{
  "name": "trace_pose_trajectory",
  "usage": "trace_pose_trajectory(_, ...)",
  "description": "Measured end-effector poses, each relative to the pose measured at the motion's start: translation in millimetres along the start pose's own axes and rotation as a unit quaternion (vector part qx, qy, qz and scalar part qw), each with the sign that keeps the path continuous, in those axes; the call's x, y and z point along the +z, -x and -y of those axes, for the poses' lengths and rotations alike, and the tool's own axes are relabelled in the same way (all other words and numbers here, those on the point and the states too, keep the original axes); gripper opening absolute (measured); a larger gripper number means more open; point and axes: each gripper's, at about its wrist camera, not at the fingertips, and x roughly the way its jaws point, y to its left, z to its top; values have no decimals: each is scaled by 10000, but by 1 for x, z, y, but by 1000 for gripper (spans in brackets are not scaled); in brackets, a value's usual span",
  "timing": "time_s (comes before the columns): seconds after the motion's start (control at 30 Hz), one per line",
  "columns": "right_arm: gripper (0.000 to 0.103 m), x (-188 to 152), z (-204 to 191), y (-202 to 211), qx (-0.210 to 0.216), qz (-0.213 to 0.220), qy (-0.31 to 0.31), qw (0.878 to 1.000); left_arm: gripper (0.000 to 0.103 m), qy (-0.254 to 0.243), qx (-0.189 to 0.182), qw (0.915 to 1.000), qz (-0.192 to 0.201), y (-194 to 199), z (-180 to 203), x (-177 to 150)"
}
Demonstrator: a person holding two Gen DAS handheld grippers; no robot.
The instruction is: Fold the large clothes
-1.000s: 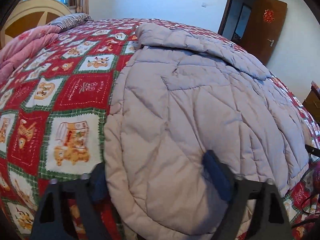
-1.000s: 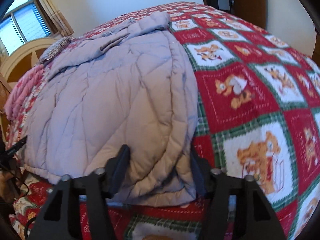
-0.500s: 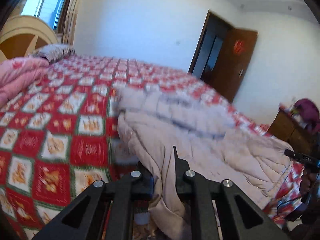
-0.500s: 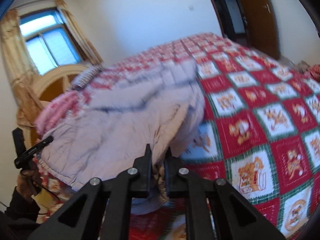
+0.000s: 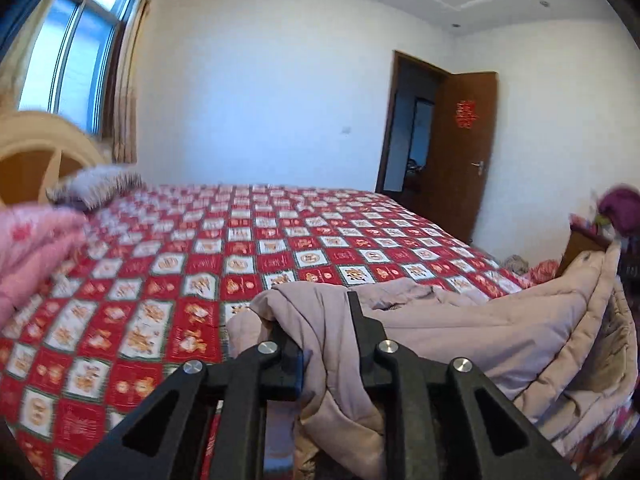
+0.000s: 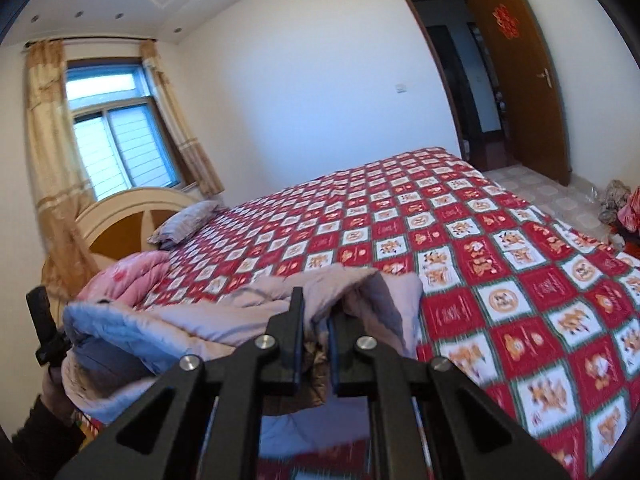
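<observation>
A large pale grey-lilac padded coat (image 5: pixel 480 328) hangs bunched over the near edge of the bed, lifted between both grippers. My left gripper (image 5: pixel 320 320) pinches a fold of its edge; the jaws are opening slightly with the fabric still pressed between them. In the right wrist view the coat (image 6: pixel 180 328) sags to the left, and my right gripper (image 6: pixel 316 312) is shut on its other corner. A hand (image 6: pixel 52 392) holding the left gripper shows at the left edge there. The coat's lower part is hidden behind the fingers.
The bed's red, green and white patchwork cover (image 6: pixel 480 240) stretches ahead. A pink duvet (image 5: pixel 32 240) and a grey pillow (image 6: pixel 184 220) lie by the headboard (image 6: pixel 120 216). A brown door (image 5: pixel 464 152) stands open. Clothes (image 6: pixel 616 204) lie on the floor.
Both grippers closed on the coat's near edge and rose, tilting up. The coat, flat on the bed before, now hangs bunched between them.
</observation>
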Motion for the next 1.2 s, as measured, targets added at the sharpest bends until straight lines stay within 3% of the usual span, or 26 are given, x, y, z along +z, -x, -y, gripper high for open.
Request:
trace_pose_trajectory(0.1, 12, 15, 10, -28, -131, -24, -111, 9998, 26, 767, -300, 9966, -54, -25, -26, 15)
trace_pose_trajectory(0.23, 12, 34, 28, -63, -130, -99, -403, 9991, 38, 1375, -285, 9901, -24, -45, -45, 33)
trace_pose_trajectory(0.3, 12, 44, 33, -80, -192, -103, -467, 9987, 58, 1541, -285, 9876, -23, -57, -48, 43)
trace_pose_trajectory(0.37, 12, 51, 35, -95, -255, -144, -454, 9985, 95, 1546, 86, 9878, 151, -62, -48, 52)
trace_pose_trajectory(0.47, 12, 58, 38, -126, -365, -345, -479, 9976, 97, 1463, 557, 9857, 621, -64, -49, 68)
trace_pose_trajectory(0.53, 14, 58, 43, -146, -467, -454, -533, 9965, 98, 1382, 728, 9855, 668, -72, -47, 74)
trace_pose_trajectory(0.63, 16, 57, 49, -180, -607, -555, -563, 9950, 98, 1068, 1175, 9863, 446, -100, -32, 69)
trace_pose_trajectory(0.8, 20, 53, 62, -231, -893, -751, -654, 9910, 98, 343, 1419, 9893, 55, -157, 12, 35)
trace_pose_trajectory(0.87, 28, 52, 68, -245, -1005, -759, -663, 9898, 98, 139, 1632, 9865, -82, -178, 24, 22)
trace_pose_trajectory(0.9, 47, 51, 72, -250, -1079, -797, -740, 9882, 98, 63, 1791, 9835, -238, -194, 28, 14)
trace_pose_trajectory(0.93, 77, 50, 73, -254, -1167, -812, -801, 9866, 98, 36, 1930, 9806, -335, -202, 31, 10)
trace_pose_trajectory(0.97, 86, 48, 73, -253, -1313, -759, -838, 9849, 98, 9, 2085, 9771, -430, -214, 32, 3)
trace_pose_trajectory(1.1, 88, 39, 43, -250, -1563, -765, -306, 9843, 98, 199, 2644, 9617, -687, -248, 22, -11)
trace_pose_trajectory(1.2, 88, 14, 3, -246, -1205, -1025, 181, 9872, 98, 373, 2890, 9521, -927, -269, 9, -16)
